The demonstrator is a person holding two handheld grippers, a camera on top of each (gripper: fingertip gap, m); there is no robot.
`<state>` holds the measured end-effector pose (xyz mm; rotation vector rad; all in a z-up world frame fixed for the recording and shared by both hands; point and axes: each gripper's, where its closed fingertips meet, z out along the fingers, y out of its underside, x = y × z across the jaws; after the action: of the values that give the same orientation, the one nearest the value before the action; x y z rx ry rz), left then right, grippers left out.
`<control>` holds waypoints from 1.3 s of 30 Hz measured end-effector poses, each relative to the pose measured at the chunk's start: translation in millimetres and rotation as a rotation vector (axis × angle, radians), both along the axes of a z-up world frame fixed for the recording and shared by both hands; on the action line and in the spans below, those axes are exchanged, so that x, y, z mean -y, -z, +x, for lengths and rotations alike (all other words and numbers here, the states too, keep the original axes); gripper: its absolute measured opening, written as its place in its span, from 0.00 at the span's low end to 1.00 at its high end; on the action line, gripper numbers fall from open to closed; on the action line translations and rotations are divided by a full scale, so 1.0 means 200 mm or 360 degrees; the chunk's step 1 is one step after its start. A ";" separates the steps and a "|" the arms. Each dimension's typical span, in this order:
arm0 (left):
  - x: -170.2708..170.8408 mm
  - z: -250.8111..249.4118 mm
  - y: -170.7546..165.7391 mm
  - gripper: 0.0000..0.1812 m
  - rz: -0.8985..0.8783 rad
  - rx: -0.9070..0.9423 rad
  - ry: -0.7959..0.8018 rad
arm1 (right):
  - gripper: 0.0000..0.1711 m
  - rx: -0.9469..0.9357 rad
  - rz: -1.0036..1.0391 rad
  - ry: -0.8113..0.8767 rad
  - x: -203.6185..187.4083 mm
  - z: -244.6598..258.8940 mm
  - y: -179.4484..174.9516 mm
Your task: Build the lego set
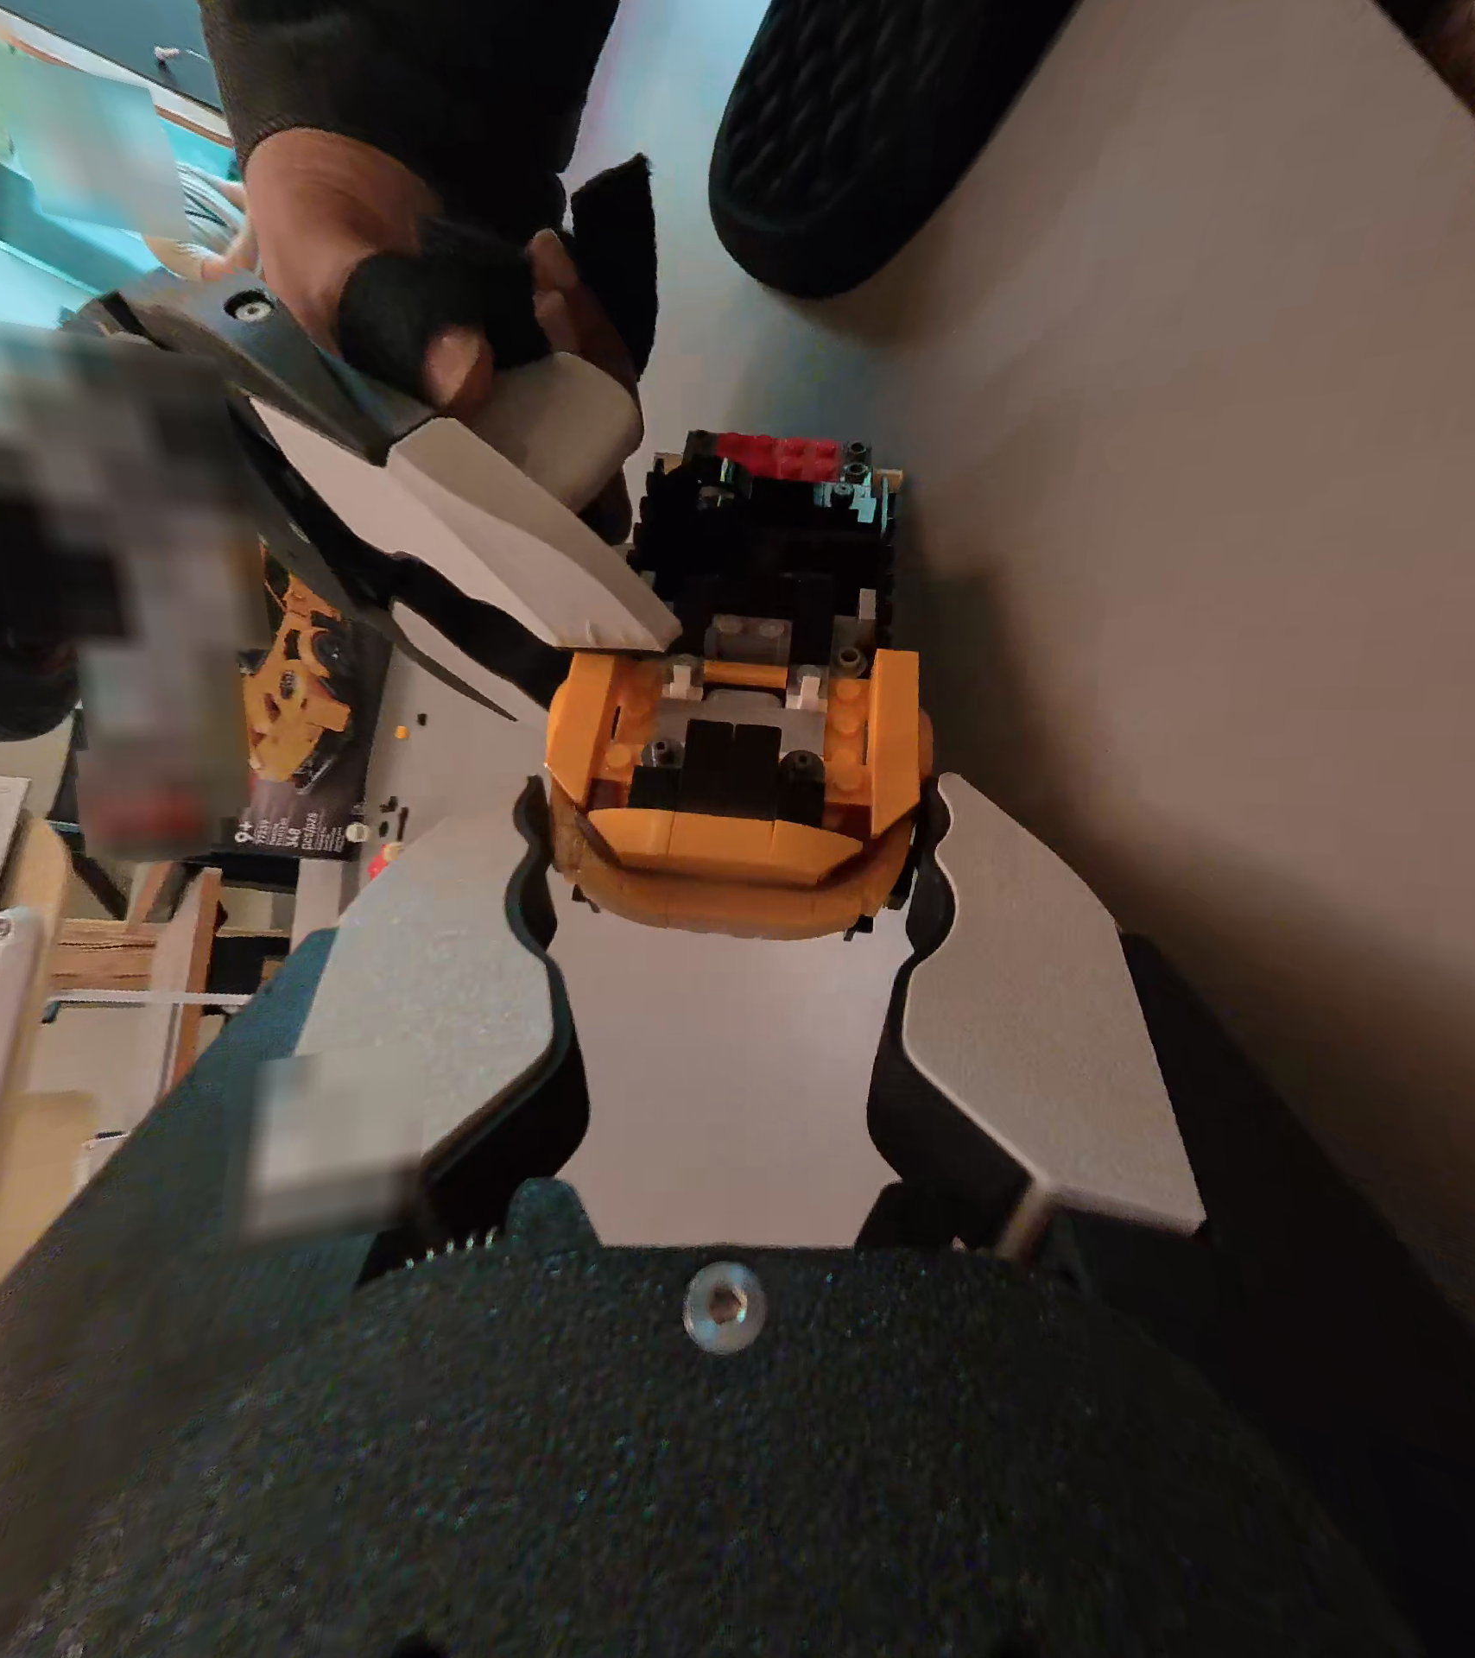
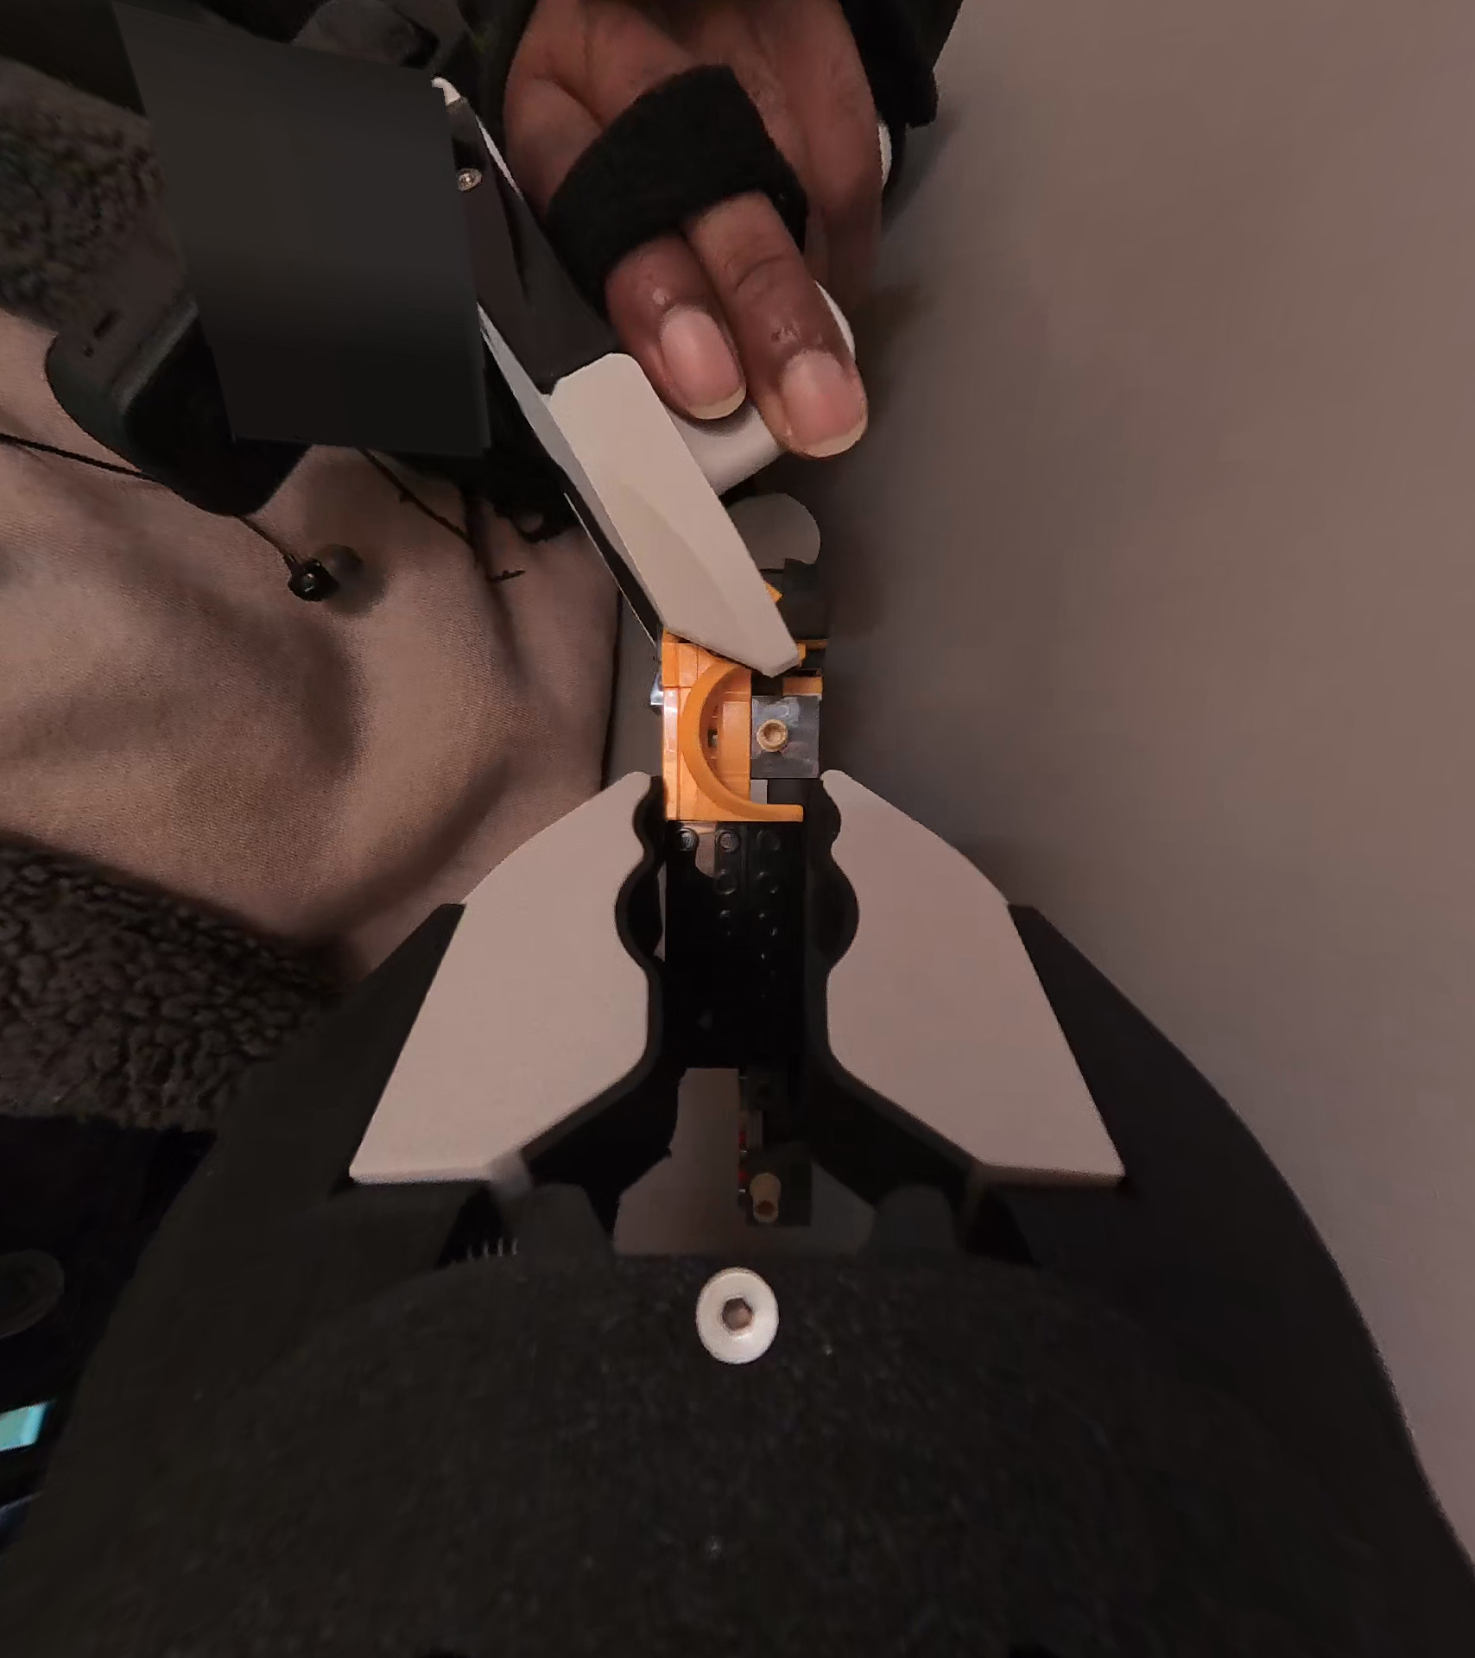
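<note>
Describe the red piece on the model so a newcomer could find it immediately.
Start at the grey tabletop, where the orange-and-black brick car sits with its orange end between the left gripper fingers. Go to the far black end: the flat red studded plate on top is the car's only red part.

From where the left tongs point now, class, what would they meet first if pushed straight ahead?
The left tongs already straddle the orange front of the lego car. Going straight on, they would probably slide along its sides toward the black rear section, where the right tongs hold it.
</note>
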<state>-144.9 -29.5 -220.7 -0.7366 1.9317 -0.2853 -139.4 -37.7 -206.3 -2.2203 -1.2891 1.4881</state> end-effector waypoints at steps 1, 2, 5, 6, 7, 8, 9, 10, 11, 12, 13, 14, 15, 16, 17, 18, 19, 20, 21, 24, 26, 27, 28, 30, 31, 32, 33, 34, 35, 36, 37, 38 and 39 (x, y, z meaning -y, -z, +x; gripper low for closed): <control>0.00 0.00 0.00 0.43 0.0022 0.0001 -0.0001 | 0.17 0.0007 0.0044 -0.0005 0.00 0.00 0.00; 0.00 0.00 0.00 0.43 0.0043 0.0002 -0.0002 | 0.17 0.0018 0.0077 -0.0009 0.00 0.00 0.00; 0.00 0.00 0.00 0.43 0.0086 0.0008 0.0000 | 0.17 0.0032 0.0141 -0.0008 0.01 0.00 0.00; 0.00 0.00 0.00 0.43 0.0097 0.0008 -0.0001 | 0.17 0.0034 0.0155 -0.0005 0.01 0.00 0.00; 0.00 0.00 0.00 0.43 0.0105 0.0008 -0.0001 | 0.17 0.0034 0.0163 -0.0007 0.01 0.00 0.00; 0.00 0.00 0.00 0.43 0.0109 0.0007 -0.0001 | 0.17 0.0036 0.0167 -0.0006 0.01 0.00 0.00; 0.01 0.00 0.00 0.43 0.0111 0.0004 -0.0001 | 0.17 0.0038 0.0171 -0.0009 0.01 0.00 0.01; 0.01 0.00 0.00 0.43 0.0114 0.0003 0.0003 | 0.17 0.0038 0.0174 -0.0013 0.01 0.00 0.01; 0.01 0.00 0.00 0.43 0.0121 0.0003 0.0005 | 0.17 0.0039 0.0180 -0.0014 0.01 0.00 0.01; 0.01 0.00 0.00 0.43 0.0129 0.0004 0.0006 | 0.17 0.0041 0.0185 -0.0013 0.01 0.00 0.01; 0.01 0.00 0.00 0.43 0.0131 0.0004 0.0008 | 0.17 0.0041 0.0181 -0.0010 0.01 0.00 0.01; 0.01 0.00 0.00 0.43 0.0130 0.0006 0.0011 | 0.17 0.0039 0.0176 -0.0008 0.01 0.00 0.01; 0.02 0.00 0.00 0.43 0.0121 0.0008 0.0017 | 0.17 0.0038 0.0159 -0.0011 0.02 0.00 0.00; 0.02 0.00 0.00 0.43 0.0103 0.0011 0.0023 | 0.17 0.0039 0.0137 -0.0007 0.02 0.00 0.00; 0.02 0.00 0.00 0.43 0.0082 0.0012 0.0025 | 0.17 0.0043 0.0119 0.0013 0.02 0.00 0.00; 0.02 0.00 0.00 0.43 0.0048 0.0015 0.0031 | 0.17 0.0042 0.0109 0.0027 0.02 0.00 0.00; 0.02 0.00 0.00 0.43 -0.0022 0.0012 0.0037 | 0.20 0.0049 0.0125 0.0039 0.01 0.01 0.00; 0.03 0.00 0.00 0.43 -0.0126 -0.0001 0.0030 | 0.28 0.0044 0.0166 0.0056 0.00 0.02 -0.01; 0.02 0.00 0.01 0.43 -0.0236 -0.0015 0.0018 | 0.31 0.0032 0.0221 0.0091 -0.01 0.03 -0.03; -0.03 -0.01 0.05 0.43 -0.0623 -0.0110 -0.0074 | 0.34 0.0163 0.0529 0.0191 -0.05 0.11 -0.03; -0.06 -0.02 0.07 0.43 -0.0931 -0.0185 -0.0142 | 0.38 0.0346 0.0757 0.0210 -0.03 0.17 0.02; -0.08 -0.03 0.09 0.42 -0.1072 -0.0229 -0.0172 | 0.39 0.0395 0.0820 0.0227 -0.02 0.18 0.05; -0.10 -0.03 0.10 0.42 -0.1190 -0.0262 -0.0199 | 0.41 0.0438 0.0875 0.0264 -0.02 0.19 0.07; -0.14 -0.04 0.12 0.42 -0.1357 -0.0326 -0.0227 | 0.47 0.0529 0.0987 0.0350 -0.05 0.24 0.13; -0.15 -0.03 0.13 0.42 -0.1412 -0.0359 -0.0227 | 0.48 0.0557 0.1006 0.0382 -0.06 0.26 0.16; -0.16 -0.03 0.13 0.43 -0.1441 -0.0380 -0.0219 | 0.49 0.0555 0.0989 0.0400 -0.07 0.26 0.17; -0.18 -0.02 0.13 0.43 -0.1436 -0.0393 -0.0205 | 0.49 0.0526 0.0967 0.0410 -0.08 0.26 0.17; -0.20 -0.01 0.14 0.43 -0.1398 -0.0397 -0.0191 | 0.48 0.0513 0.0956 0.0413 -0.10 0.25 0.18; -0.21 0.00 0.15 0.43 -0.1349 -0.0411 -0.0185 | 0.48 0.0535 0.0958 0.0397 -0.11 0.24 0.18; -0.23 0.01 0.17 0.43 -0.1313 -0.0447 -0.0189 | 0.48 0.0568 0.0974 0.0380 -0.13 0.24 0.20; -0.24 0.02 0.18 0.43 -0.1291 -0.0475 -0.0199 | 0.47 0.0588 0.0986 0.0379 -0.16 0.24 0.20; -0.26 0.03 0.19 0.43 -0.1279 -0.0472 -0.0210 | 0.45 0.0604 0.0977 0.0388 -0.18 0.23 0.21; -0.27 0.04 0.19 0.43 -0.1276 -0.0464 -0.0220 | 0.45 0.0630 0.0971 0.0397 -0.20 0.22 0.21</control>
<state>-136.5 23.8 -258.2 -1.4903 2.0077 -0.9370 -94.8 2.2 -248.9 -2.1833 -1.2767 0.4825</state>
